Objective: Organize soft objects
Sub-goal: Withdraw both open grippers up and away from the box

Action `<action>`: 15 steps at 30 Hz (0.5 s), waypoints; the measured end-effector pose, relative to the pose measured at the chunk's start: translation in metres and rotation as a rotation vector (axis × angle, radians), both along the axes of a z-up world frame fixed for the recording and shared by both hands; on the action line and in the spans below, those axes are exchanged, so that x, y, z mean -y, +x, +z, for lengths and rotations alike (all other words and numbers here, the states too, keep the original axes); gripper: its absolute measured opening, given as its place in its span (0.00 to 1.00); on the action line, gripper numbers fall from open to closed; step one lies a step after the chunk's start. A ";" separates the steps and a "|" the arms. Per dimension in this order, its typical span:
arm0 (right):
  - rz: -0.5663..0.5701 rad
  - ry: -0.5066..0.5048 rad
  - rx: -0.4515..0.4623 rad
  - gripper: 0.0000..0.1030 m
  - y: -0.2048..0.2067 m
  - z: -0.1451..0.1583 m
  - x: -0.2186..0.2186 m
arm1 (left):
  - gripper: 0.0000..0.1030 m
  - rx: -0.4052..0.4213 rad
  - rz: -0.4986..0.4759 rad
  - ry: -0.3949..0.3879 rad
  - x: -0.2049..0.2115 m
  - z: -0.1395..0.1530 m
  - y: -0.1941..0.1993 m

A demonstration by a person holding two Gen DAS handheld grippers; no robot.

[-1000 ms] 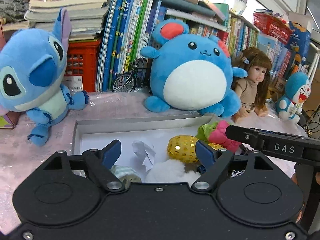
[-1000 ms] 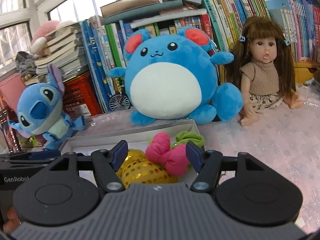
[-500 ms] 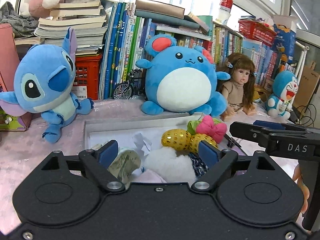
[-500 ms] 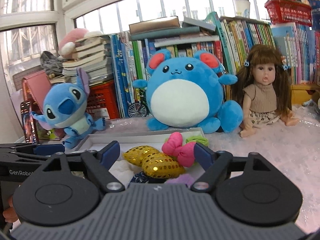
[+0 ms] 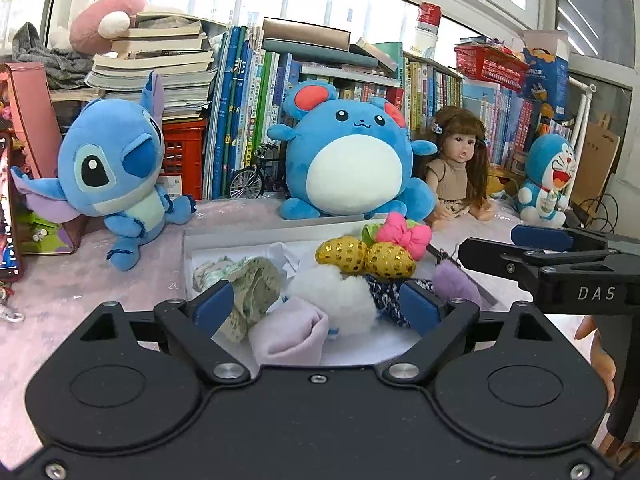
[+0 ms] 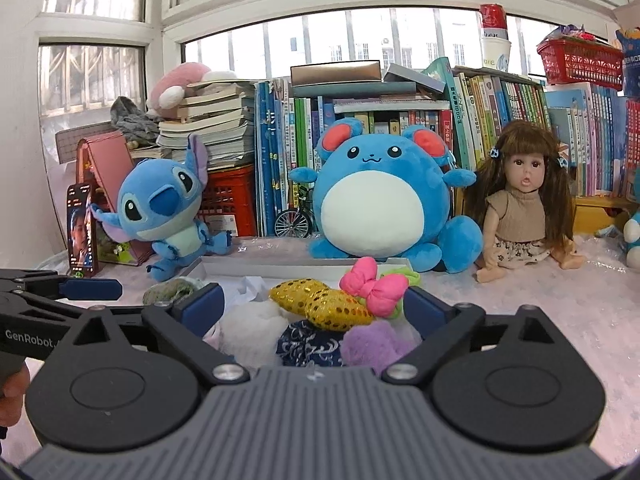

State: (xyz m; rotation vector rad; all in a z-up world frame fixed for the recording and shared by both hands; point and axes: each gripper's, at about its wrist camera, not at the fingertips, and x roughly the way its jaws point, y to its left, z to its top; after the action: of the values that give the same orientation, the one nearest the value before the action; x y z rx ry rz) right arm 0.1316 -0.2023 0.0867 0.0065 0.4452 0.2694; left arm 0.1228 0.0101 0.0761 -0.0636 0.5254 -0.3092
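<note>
A shallow white box on the pink cloth holds several soft items: a gold sequin bow, a pink bow, a white pompom, a lilac cloth, a floral scrunchie, a navy patterned piece and a purple fluffy piece. My left gripper is open and empty, near the box's front. My right gripper is open and empty, above the box's near right side; it shows in the left wrist view.
Behind the box stand a Stitch plush, a round blue plush, a doll and a Doraemon plush. Books fill the shelf behind. A phone leans at the left.
Both grippers have pulled back and up from the box, so more of its contents show. Both stay open and empty.
</note>
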 end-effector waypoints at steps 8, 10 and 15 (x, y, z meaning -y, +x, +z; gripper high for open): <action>0.016 -0.028 0.003 1.00 -0.018 -0.009 -0.006 | 0.88 0.008 0.013 0.009 -0.005 -0.009 -0.026; 0.021 -0.036 0.005 1.00 -0.022 -0.012 -0.007 | 0.88 0.015 0.029 0.009 -0.008 -0.013 -0.033; 0.031 -0.069 0.003 1.00 -0.033 -0.021 -0.012 | 0.89 0.053 0.066 0.034 -0.014 -0.021 -0.052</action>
State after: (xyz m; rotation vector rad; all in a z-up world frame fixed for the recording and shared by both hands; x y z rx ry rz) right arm 0.0987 -0.1898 0.0660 -0.0687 0.4512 0.2842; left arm 0.0706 0.0239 0.0553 -0.0400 0.4749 -0.2369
